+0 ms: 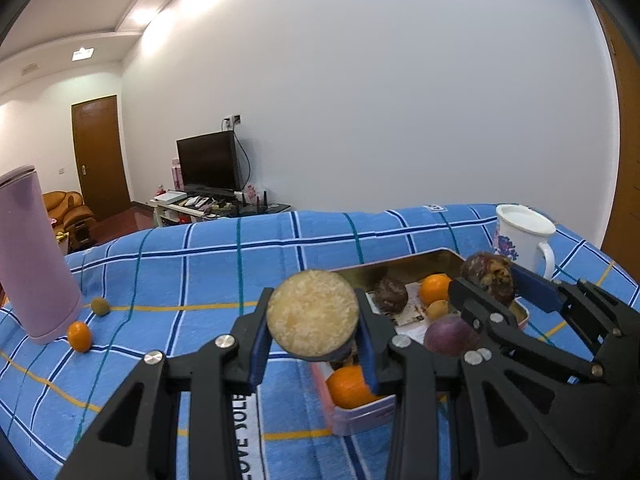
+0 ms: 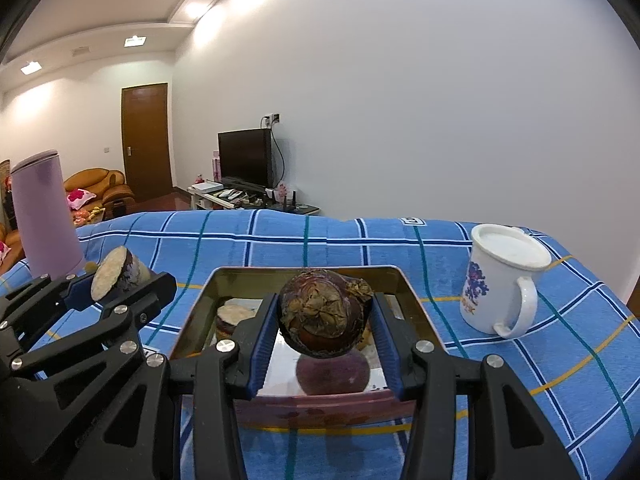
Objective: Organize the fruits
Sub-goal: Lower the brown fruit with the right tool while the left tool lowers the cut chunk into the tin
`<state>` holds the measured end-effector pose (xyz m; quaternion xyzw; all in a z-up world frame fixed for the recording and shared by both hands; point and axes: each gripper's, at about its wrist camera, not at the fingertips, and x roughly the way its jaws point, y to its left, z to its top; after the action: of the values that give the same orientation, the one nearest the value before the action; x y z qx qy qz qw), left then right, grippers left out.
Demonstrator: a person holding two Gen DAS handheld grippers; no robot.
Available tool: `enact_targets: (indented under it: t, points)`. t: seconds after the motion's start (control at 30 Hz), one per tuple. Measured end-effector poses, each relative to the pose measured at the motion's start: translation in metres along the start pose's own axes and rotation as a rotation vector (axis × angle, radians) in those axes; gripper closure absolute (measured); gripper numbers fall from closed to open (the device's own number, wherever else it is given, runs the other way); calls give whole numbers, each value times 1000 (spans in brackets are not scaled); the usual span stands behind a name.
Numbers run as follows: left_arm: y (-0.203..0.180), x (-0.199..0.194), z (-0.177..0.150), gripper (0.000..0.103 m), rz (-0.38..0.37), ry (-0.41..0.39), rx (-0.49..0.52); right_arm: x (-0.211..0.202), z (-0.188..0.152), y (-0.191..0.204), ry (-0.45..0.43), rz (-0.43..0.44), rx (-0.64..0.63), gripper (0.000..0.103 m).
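A tall lilac tumbler [image 1: 36, 256] stands at the far left of the table [image 1: 224, 264], well left of the metal tin [image 1: 352, 416]. At its foot lie a small orange kumquat [image 1: 79, 336] and, just behind that, a dull green-yellow fruit [image 1: 100, 306], both well apart from the tin.

The left tongs [image 1: 313, 322] are clenched on a halved fruit [image 1: 313, 316], its pale cut face turned toward the camera, held up in the air at the tin's left near corner.

The tin itself holds an orange [image 1: 348, 388] at its near end, a dark brown fruit [image 1: 391, 295] farther back, another orange [image 1: 435, 288], a small yellow fruit [image 1: 438, 309] beside it, and a purple round fruit [image 1: 450, 335].

Over the tin, the right tongs [image 2: 325, 316] grip a dark, wrinkled whole fruit [image 2: 325, 312] with a dried leafy cap, held clear above the purple one.

A white enamel mug [image 2: 500, 284] with a blue flower print stands on the table just right of the tin.
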<state>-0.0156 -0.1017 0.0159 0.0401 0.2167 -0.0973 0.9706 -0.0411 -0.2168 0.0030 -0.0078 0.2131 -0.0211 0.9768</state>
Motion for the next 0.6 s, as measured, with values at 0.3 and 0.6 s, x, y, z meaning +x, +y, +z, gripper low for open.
enact_targets:
  t: [0.3, 0.6]
  points:
    - [-8, 10, 5, 64, -22, -1, 2, 5, 2, -13, 2, -41, 5, 55]
    - [-13, 21, 7, 64, -33, 12, 4, 13, 4, -15, 6, -79, -24, 55]
